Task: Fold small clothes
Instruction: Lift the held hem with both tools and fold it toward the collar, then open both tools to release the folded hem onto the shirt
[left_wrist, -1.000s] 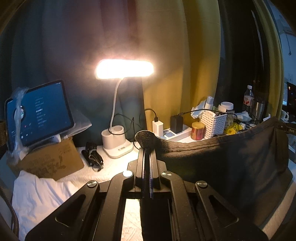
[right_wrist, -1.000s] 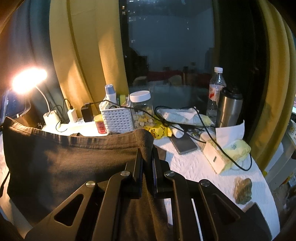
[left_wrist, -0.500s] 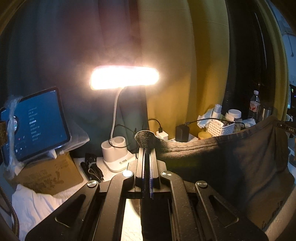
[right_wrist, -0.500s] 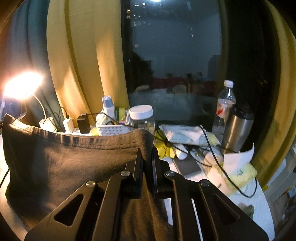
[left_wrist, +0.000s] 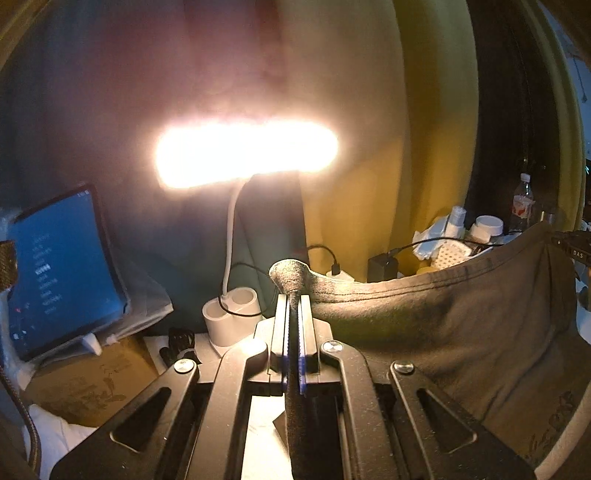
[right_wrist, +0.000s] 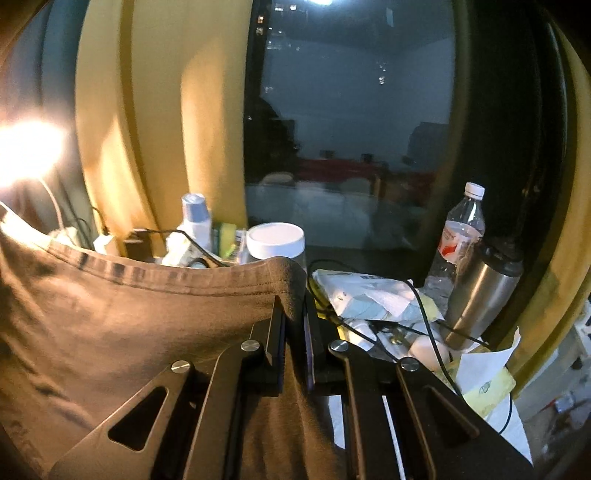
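Observation:
A dark grey-brown garment (left_wrist: 454, 328) hangs stretched between my two grippers, its stitched hem along the top. My left gripper (left_wrist: 293, 306) is shut on the garment's left corner, and a tuft of cloth sticks up above the fingers. My right gripper (right_wrist: 293, 306) is shut on the garment's (right_wrist: 122, 325) right corner, and the cloth drapes down to the left. Both grippers hold it up above the table. The garment's lower part is hidden below the frames.
A lit white desk lamp (left_wrist: 243, 158) stands behind, with a tablet (left_wrist: 62, 269) on a cardboard box (left_wrist: 88, 376) at left. Cluttered at the back right are a white-lidded jar (right_wrist: 275, 240), a water bottle (right_wrist: 461, 229), a steel flask (right_wrist: 480, 291), chargers and cables.
Both grippers have risen with the garment and moved closer to the lamp. The table clutter now sits lower in both views. The grips are unchanged.

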